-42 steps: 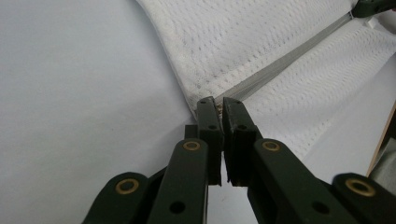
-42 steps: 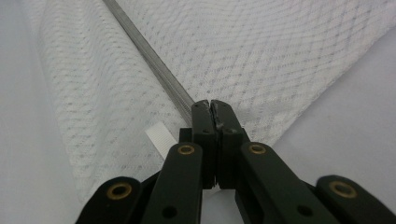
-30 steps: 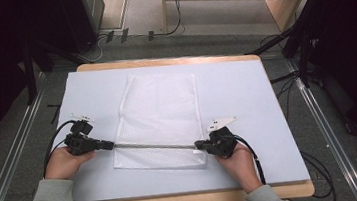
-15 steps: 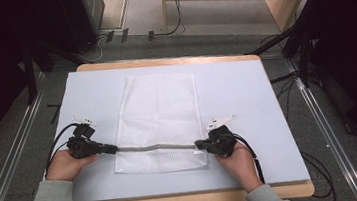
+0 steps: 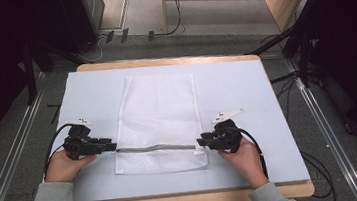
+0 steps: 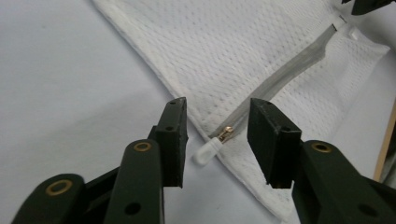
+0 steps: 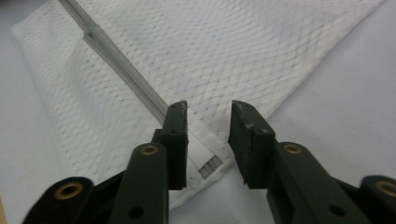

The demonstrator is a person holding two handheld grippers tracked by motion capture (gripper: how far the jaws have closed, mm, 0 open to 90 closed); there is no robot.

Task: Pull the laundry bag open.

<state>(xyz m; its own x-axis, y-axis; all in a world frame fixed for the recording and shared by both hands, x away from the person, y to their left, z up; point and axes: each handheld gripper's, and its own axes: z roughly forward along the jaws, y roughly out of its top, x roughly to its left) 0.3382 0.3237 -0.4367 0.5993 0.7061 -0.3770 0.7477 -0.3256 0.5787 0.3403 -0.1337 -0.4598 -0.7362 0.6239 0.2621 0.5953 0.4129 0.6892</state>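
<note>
A white mesh laundry bag [image 5: 161, 120] lies flat on the pale sheet [image 5: 246, 98] that covers the wooden table [image 5: 187, 198], its long sides running away from the person. The bag is a limp rectangle of fine netted fabric with a stitched hem, and nothing inside it bulges or shows through the weave.

Near the bag's closer end, a grey zipper [image 5: 156, 147] crosses it from one long side to the other, a straight flat band, zipped along its length. At the bag's left edge sits the zipper's slider, a small brass piece with a white plastic pull tab [image 6: 207, 152], smooth and rounded.

The left gripper [image 6: 216, 140] stands at that left edge; its jaws have just been opening and the pull tab lies loose between them, untouched by the pads. The right gripper [image 7: 208, 140] is at the bag's right edge, at the zipper's other end. Its jaws have also just been opening, and they straddle the hem corner without pressing it.
</note>
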